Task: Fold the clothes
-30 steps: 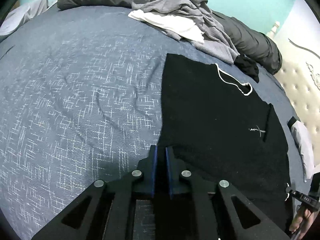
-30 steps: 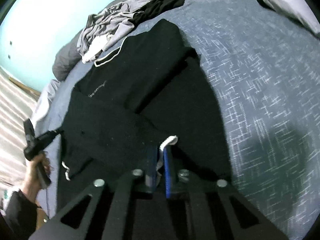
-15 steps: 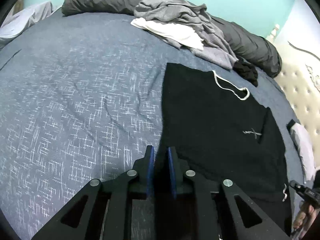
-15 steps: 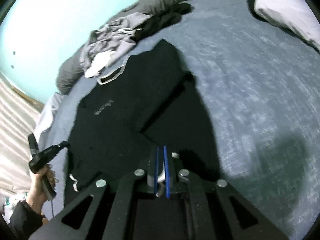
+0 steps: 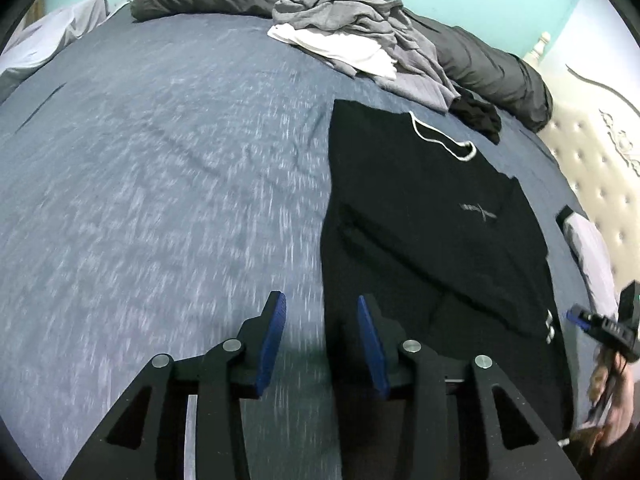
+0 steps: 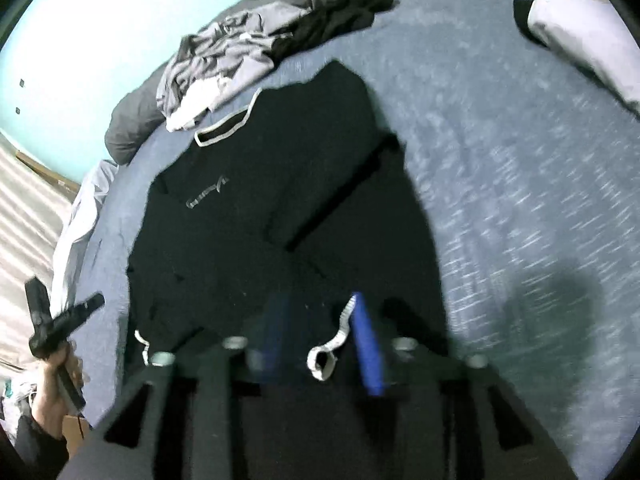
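A black shirt (image 5: 420,216) with a white-trimmed collar lies flat on the blue bedspread (image 5: 160,184), partly folded. It also shows in the right wrist view (image 6: 280,208). My left gripper (image 5: 322,320) is open, its jaws either side of the shirt's left edge, holding nothing. My right gripper (image 6: 320,328) is open over the shirt's near part; a white-trimmed cuff (image 6: 332,344) lies loose between the jaws. The right gripper also shows at the right edge of the left wrist view (image 5: 600,324).
A pile of grey and white clothes (image 5: 352,36) and a small black garment (image 5: 478,114) lie at the far side against a dark bolster (image 5: 480,60). A pale pillow (image 6: 584,40) lies to the right. A tufted headboard (image 5: 592,160) stands beyond.
Both grippers have opened. The left let go of the shirt's edge; the right let go of the white-trimmed cuff, which now lies on the shirt.
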`<action>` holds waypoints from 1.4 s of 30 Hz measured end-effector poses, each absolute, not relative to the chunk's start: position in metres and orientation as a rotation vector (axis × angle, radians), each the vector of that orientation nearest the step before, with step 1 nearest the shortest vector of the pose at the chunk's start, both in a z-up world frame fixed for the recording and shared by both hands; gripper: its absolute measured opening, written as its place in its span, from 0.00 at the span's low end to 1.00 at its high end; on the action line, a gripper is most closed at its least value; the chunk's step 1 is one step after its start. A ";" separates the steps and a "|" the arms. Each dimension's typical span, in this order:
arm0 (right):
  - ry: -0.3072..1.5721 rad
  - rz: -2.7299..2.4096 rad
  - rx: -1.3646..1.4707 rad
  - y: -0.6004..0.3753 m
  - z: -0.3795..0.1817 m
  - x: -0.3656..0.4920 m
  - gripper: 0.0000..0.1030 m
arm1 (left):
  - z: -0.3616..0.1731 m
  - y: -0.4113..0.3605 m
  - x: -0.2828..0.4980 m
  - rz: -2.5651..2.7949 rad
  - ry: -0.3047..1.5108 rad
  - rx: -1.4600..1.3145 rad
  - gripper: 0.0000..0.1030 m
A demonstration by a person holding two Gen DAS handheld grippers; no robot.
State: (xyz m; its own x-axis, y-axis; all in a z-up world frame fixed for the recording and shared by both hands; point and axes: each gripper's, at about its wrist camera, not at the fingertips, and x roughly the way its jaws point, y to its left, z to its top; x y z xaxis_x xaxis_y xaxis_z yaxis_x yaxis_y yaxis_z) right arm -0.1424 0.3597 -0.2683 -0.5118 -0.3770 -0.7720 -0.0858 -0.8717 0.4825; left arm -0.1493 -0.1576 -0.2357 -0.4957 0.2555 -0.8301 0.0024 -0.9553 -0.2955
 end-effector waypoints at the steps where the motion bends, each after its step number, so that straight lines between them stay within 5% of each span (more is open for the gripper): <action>1: -0.691 -2.487 1.450 0.360 -0.264 -0.139 0.40 | -0.235 -0.158 -0.140 2.542 -0.403 -1.502 0.41; 4: -0.597 -2.467 1.506 0.361 -0.251 -0.123 0.42 | -0.233 -0.157 -0.110 2.475 -0.407 -1.543 0.52; 14: -0.386 -2.296 1.755 0.368 -0.258 -0.042 0.53 | -0.252 -0.137 -0.010 2.309 -0.395 -1.663 0.52; 42: -0.523 -2.147 1.861 0.361 -0.288 0.027 0.55 | -0.279 -0.112 0.062 2.096 -0.549 -1.727 0.52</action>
State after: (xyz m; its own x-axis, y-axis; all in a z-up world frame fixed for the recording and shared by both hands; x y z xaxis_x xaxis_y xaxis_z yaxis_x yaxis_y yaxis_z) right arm 0.0273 0.3608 -0.2878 -0.1516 -0.4148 -0.8972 -0.0443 -0.9039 0.4254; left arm 0.0617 -0.1118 -0.2787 -0.1811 0.5130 -0.8391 -0.0354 -0.8560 -0.5157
